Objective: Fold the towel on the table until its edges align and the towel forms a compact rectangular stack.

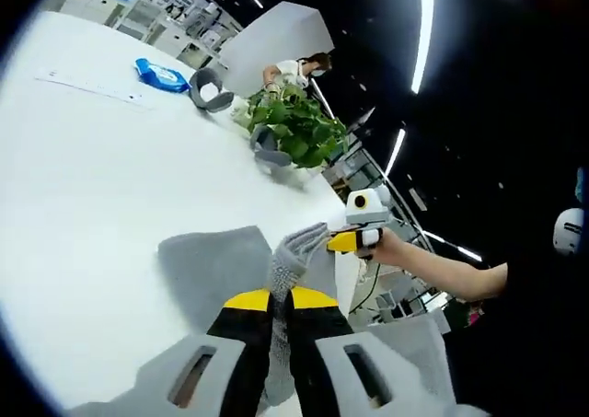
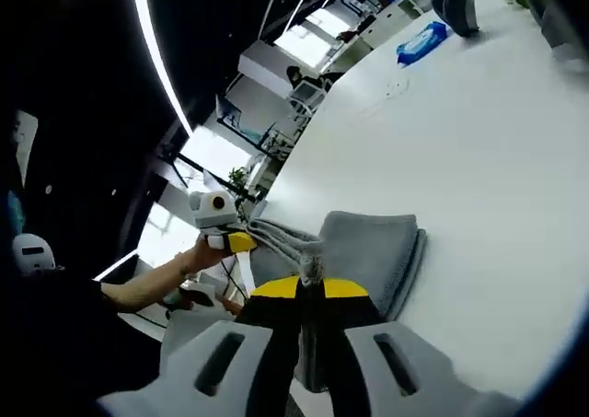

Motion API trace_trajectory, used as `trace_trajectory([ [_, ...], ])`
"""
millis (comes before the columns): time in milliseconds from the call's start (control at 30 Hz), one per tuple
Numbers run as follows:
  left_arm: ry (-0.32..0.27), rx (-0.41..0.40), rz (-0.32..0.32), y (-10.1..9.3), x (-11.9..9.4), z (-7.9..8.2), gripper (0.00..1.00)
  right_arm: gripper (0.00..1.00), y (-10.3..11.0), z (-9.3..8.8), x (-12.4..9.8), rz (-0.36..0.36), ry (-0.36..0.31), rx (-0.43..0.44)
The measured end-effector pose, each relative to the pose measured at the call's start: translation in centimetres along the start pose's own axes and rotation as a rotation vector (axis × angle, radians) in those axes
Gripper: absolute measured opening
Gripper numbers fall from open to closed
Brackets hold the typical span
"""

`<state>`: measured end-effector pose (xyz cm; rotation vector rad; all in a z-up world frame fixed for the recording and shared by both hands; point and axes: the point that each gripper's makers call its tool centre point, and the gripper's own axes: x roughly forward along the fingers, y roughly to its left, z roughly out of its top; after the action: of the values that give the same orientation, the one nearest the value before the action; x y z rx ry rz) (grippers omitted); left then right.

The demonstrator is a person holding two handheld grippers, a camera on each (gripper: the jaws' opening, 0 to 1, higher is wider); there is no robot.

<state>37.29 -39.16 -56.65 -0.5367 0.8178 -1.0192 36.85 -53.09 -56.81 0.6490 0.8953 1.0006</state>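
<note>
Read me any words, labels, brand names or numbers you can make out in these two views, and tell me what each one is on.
No text can be read.
Blue packet: some print on it, too small and blurred to read.
Flat white strip on the white table: faint marks, not legible.
Grey towel, left gripper and right gripper: no lettering visible.

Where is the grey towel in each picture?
Left gripper view: the towel lies low in the middle, just above the left claw, which pinches it.
Right gripper view: the towel sits low, centre-right, pinched by the right claw.
Shared landmark: the blue packet.
</note>
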Motion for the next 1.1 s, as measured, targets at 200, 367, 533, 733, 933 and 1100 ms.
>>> trace_trajectory([
  [200, -0.043, -0.004, 0.063, 1.9, 0.8, 1.5, 0.05, 0.03, -1.5, 1.3, 0.7, -0.045, -0.058, 0.028],
  [367, -0.036, 0.052, 0.178, 4.0, 1.8, 1.9, 0.05, 0.04, -3.9, 1.9, 1.5, -0.191, -0.090, -0.069],
  [533, -0.052, 0.173, 0.269, 5.0, 2.5, 2.4, 0.05, 0.04, -5.2, 2.7, 1.9, -0.308, -0.124, -0.237],
  [733, 0.012, 0.468, 0.401, 6.6, 3.9, 1.9, 0.05, 0.04, -6.8, 2.6, 2.5, -0.482, -0.069, -0.531],
  [933, 0.073, 0.777, 0.469, 7.5, 4.9, 2.0, 0.08, 0.09, -8.8, 2.2, 2.2, -0.650, -0.004, -0.671],
  [1100, 0.065, 0.734, 0.547, 8.4, 4.3, 2.7, 0.23, 0.22, -9.3, 2.9, 1.2, -0.710, -0.043, -0.659],
])
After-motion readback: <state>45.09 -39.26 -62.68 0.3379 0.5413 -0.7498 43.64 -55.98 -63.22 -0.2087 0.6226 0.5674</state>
